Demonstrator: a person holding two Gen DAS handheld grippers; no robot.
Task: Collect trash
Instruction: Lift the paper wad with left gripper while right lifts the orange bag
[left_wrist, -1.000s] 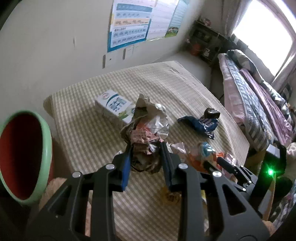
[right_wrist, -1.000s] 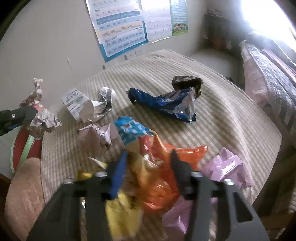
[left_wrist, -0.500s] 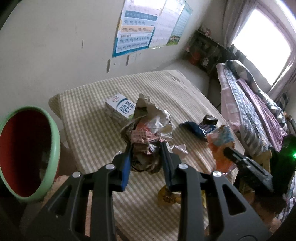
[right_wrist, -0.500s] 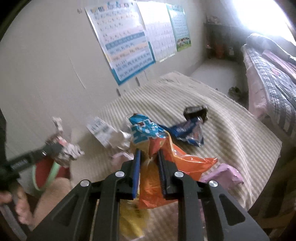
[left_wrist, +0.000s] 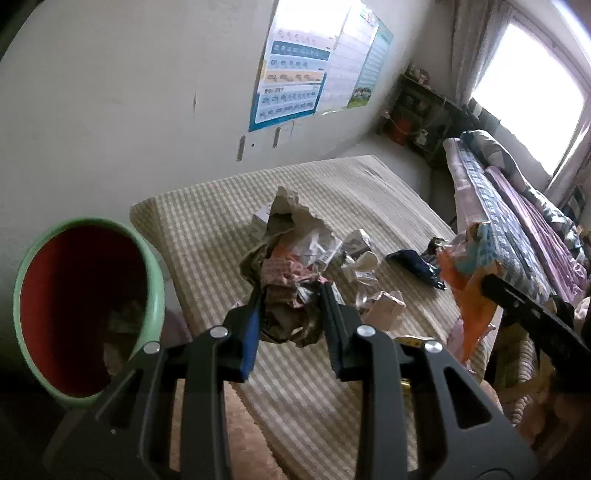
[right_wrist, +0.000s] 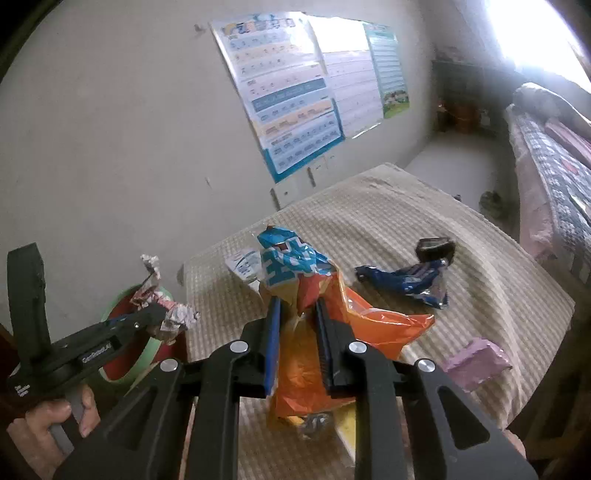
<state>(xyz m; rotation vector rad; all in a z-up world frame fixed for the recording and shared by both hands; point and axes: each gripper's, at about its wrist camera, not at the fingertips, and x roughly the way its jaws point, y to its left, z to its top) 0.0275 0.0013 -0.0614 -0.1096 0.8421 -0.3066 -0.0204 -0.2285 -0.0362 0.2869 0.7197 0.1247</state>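
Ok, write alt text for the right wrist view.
The right gripper holds an orange and blue snack bag above a checked table. To its left, the left gripper holds crumpled paper over a green bin.

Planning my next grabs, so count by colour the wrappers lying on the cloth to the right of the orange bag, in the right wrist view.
Blue wrapper: 1
Black wrapper: 1
Pink packet: 1
Total: 3
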